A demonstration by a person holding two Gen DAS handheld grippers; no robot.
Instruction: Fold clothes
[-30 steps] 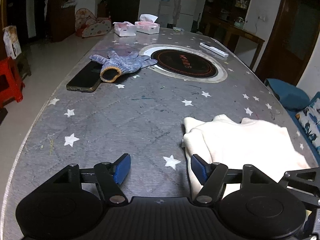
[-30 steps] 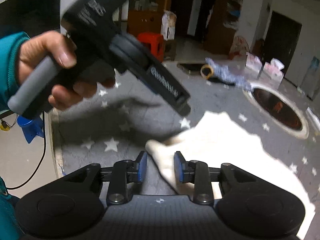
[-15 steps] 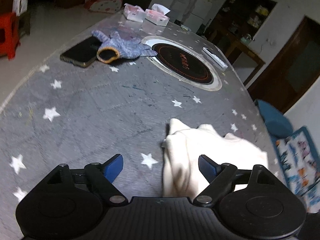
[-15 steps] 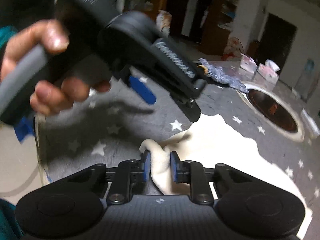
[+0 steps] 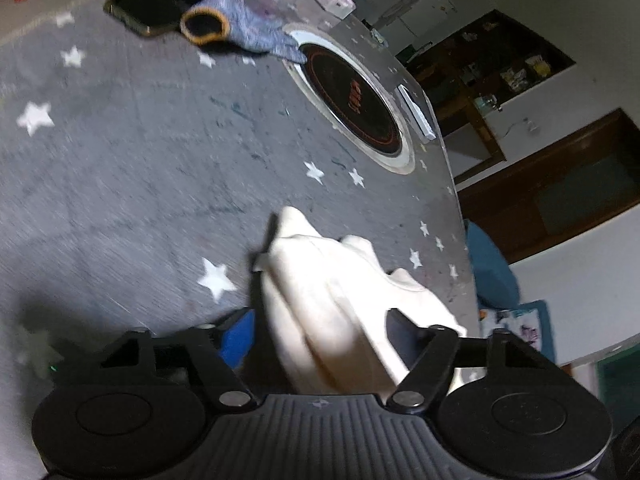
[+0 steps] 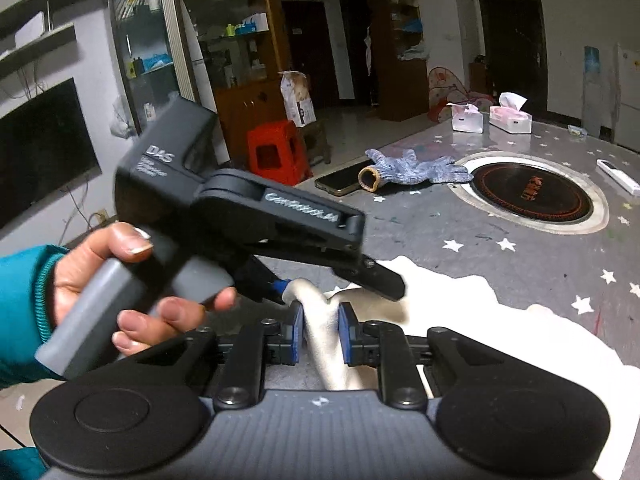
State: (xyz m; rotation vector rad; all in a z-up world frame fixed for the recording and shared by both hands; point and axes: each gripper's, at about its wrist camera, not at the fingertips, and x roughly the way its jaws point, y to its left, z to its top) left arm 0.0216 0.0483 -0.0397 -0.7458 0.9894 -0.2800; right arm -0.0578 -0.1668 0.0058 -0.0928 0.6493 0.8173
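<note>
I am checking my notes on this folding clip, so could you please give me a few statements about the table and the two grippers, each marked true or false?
1. The right gripper is shut on a bunched fold of the white garment. True.
2. The left gripper is clamped tight on the garment. False: its jaws stand wide open, with the cloth lying between them.
3. A blue knitted glove lies partly over a dark phone. True.
4. The glove lies on top of the white garment. False: it lies far from it, across the grey starred table, beside the round black cooktop.
5. Two tissue boxes stand at the far end of the table. True.
</note>
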